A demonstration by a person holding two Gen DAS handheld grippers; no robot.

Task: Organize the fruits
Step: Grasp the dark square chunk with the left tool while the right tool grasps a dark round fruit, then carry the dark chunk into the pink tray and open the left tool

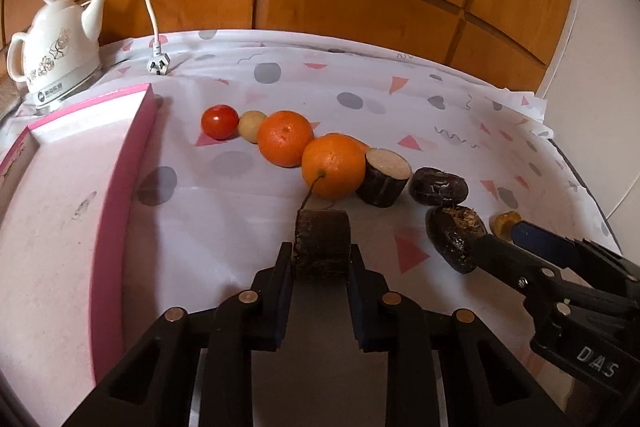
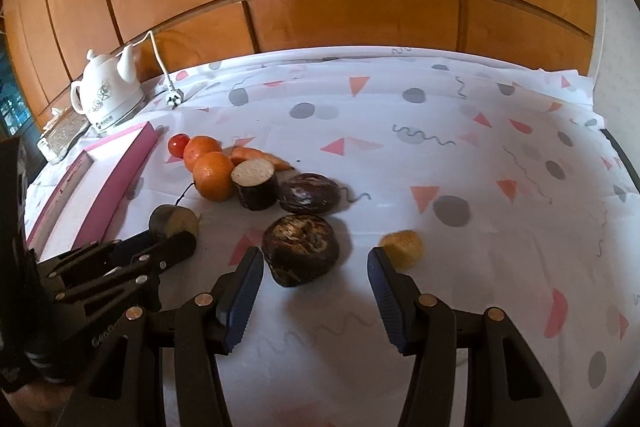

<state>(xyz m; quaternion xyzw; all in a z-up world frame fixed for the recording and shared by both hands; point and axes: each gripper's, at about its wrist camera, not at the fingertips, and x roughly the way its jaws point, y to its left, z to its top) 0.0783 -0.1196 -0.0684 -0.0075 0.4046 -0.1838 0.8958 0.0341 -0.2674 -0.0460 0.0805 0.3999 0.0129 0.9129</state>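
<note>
The left gripper [image 1: 321, 259] is clamped on a dark cut chunk [image 1: 322, 243], lying on the patterned cloth [image 1: 400, 95] just right of the pink tray [image 1: 60, 187]; the right gripper [image 2: 316, 263] stands half wide, holding nothing, a dark rough-topped piece [image 2: 300, 251] between its tips and a small yellow lump [image 2: 404, 247] by its right finger; farther off a loose row runs left: a dark oval piece [image 2: 308, 193], a white-faced cut piece [image 2: 256, 185], two oranges [image 1: 332, 165], a carrot [image 2: 260, 157], a pale small fruit [image 1: 252, 125], a tomato [image 1: 219, 121]; far left, beyond the tray, sits a white kettle [image 1: 56, 47].
</note>
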